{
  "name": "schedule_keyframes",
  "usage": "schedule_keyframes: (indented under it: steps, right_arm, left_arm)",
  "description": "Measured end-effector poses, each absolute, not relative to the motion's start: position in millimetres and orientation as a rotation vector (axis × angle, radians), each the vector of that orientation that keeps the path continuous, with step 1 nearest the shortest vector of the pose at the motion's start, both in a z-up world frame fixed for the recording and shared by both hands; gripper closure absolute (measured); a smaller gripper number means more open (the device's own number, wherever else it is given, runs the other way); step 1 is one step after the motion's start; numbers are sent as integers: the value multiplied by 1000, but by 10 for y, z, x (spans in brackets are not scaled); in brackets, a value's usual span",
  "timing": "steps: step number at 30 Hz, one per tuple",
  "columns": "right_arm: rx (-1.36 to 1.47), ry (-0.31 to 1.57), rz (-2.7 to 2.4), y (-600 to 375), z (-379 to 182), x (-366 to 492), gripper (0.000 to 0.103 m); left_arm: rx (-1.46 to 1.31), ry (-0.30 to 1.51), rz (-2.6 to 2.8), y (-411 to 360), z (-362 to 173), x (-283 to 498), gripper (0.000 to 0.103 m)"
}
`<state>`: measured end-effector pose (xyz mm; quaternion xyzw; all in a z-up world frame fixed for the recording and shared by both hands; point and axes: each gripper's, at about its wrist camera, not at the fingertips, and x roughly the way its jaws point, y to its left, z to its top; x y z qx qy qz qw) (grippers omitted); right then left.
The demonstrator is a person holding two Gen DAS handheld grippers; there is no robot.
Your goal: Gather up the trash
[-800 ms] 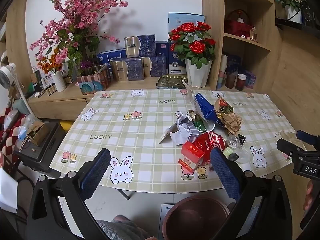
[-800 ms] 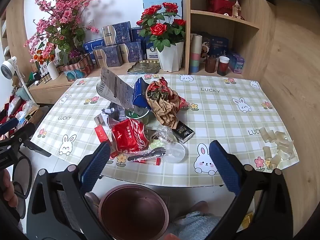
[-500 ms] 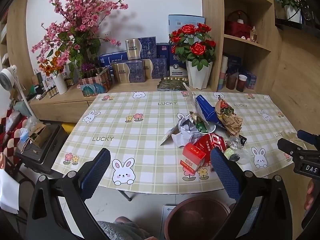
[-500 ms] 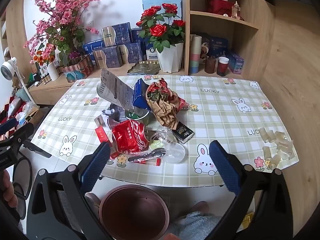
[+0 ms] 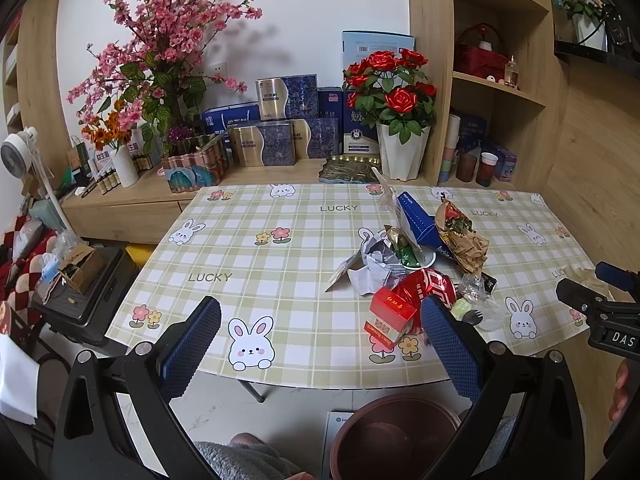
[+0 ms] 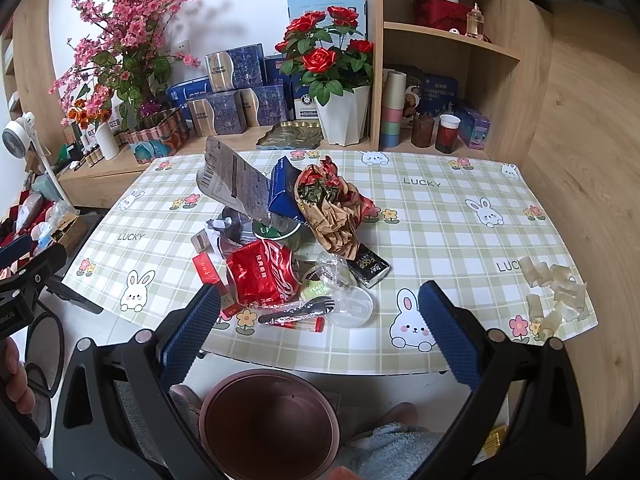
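Note:
A heap of trash lies on the checked tablecloth (image 5: 260, 264): a red crushed wrapper (image 6: 262, 272), a small red box (image 5: 390, 314), a blue carton (image 6: 284, 190), brown crumpled paper (image 6: 336, 216), a black sachet (image 6: 368, 266), a clear plastic lid with a black fork (image 6: 320, 306). A brown bin (image 6: 270, 424) stands on the floor below the table's near edge. My left gripper (image 5: 320, 344) is open and held before the near edge, left of the heap. My right gripper (image 6: 320, 330) is open, hovering above the bin and the heap's near side. Nothing is between either pair of fingers.
Pale foam pieces (image 6: 556, 292) lie at the table's right corner. Behind the table, a low shelf holds a white pot of red roses (image 5: 396, 116), blue boxes (image 5: 276, 128) and pink blossoms (image 5: 160, 40). A wooden shelf unit (image 6: 448, 60) stands at the right. A person's knees show by the bin.
Both grippers have drifted back a little from the table; the view is slightly wider. Jaws stay wide and nothing on the table has moved.

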<state>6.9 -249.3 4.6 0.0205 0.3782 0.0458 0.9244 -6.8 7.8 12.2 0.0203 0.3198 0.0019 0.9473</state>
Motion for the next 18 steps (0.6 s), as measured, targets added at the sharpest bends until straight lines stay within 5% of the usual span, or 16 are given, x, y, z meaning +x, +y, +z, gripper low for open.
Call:
schedule_keyframes:
  steps: [18]
  right_arm:
    - [41, 777, 92, -2479, 74, 72, 6]
  left_arm:
    - [45, 645, 3, 64, 132, -64, 5]
